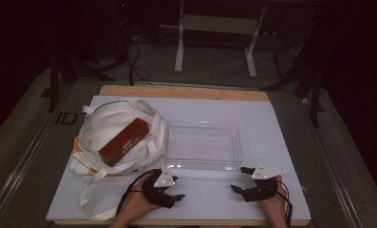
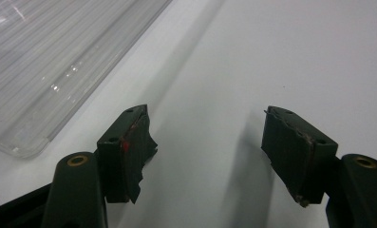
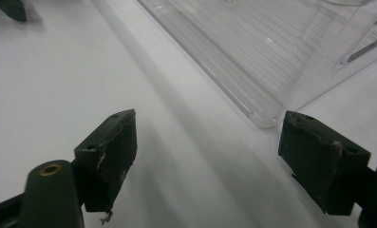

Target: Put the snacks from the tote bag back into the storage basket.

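I have both grippers resting low at the near edge of the white table sheet (image 1: pixel 271 123), neither one carrying anything. My left gripper (image 1: pixel 173 189) sits near the middle, its jaws spread wide apart with only bare sheet between them; in the left gripper view the left gripper (image 2: pixel 206 142) points along the sheet, with the clear plastic tray (image 2: pixel 43 66) off to its far left. My right gripper (image 1: pixel 239 179) is to the right, well apart from the other, jaws likewise released and wide; in the right gripper view the right gripper (image 3: pixel 207 147) has the tray's near corner (image 3: pixel 267 118) just ahead.

The clear plastic tray (image 1: pixel 202 145) lies empty at the centre of the sheet, just beyond both grippers. Touching its left side is a white cloth bag (image 1: pixel 105 128), open, with a brown box (image 1: pixel 123 141) lying slantwise in it
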The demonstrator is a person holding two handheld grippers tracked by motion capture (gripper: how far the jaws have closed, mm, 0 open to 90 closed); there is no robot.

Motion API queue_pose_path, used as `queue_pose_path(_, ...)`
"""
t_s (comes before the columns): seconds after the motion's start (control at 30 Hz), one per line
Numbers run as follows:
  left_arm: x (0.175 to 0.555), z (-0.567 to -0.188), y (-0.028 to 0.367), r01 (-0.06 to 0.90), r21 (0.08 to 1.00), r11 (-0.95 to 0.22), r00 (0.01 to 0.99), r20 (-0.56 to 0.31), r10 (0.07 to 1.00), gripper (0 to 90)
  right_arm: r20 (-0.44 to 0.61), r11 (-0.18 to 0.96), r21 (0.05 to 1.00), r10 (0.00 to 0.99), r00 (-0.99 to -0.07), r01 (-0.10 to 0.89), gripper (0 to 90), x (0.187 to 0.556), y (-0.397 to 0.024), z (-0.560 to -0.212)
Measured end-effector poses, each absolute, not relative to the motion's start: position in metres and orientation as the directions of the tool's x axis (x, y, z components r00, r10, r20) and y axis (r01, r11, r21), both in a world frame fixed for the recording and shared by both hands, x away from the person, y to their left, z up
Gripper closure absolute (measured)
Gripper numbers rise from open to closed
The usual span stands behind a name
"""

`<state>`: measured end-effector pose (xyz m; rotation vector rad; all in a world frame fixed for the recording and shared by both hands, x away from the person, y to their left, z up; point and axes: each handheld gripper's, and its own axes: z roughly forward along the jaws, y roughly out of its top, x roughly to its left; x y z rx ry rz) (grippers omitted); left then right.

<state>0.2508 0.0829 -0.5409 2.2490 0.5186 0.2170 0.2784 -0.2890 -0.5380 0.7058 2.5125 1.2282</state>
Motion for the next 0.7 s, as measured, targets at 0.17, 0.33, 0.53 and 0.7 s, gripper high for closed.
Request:
queue_pose_path(0.17, 0.25, -0.541, 0.083, 0.29, 0.75, -0.595, 0.901, -0.003, 0.434, 34.2, -0.017, 0.529, 0.79, 0.526, -0.85, 0.312, 20.3, 0.279, -0.289, -0.538)
queue_pose_path(0.33, 0.25, -0.539, 0.084, 0.293, 0.753, -0.59, 0.898, -0.006, 0.439, 34.2, -0.024, 0.537, 0.788, 0.518, -0.855, 0.303, 20.4, 0.278, -0.288, -0.538)
queue_pose_path(0.53, 0.248, -0.536, 0.083, 0.299, 0.744, -0.597, 0.896, -0.003, 0.445, 35.2, -0.031, 0.533, 0.793, 0.521, -0.853, 0.296, 20.3, 0.277, -0.288, -0.538)
queue_pose_path(0.7, 0.246, -0.53, 0.085, 0.29, 0.751, -0.594, 0.898, 0.001, 0.44, 35.2, -0.037, 0.515, 0.809, 0.524, -0.851, 0.282, 20.3, 0.275, -0.29, -0.537)
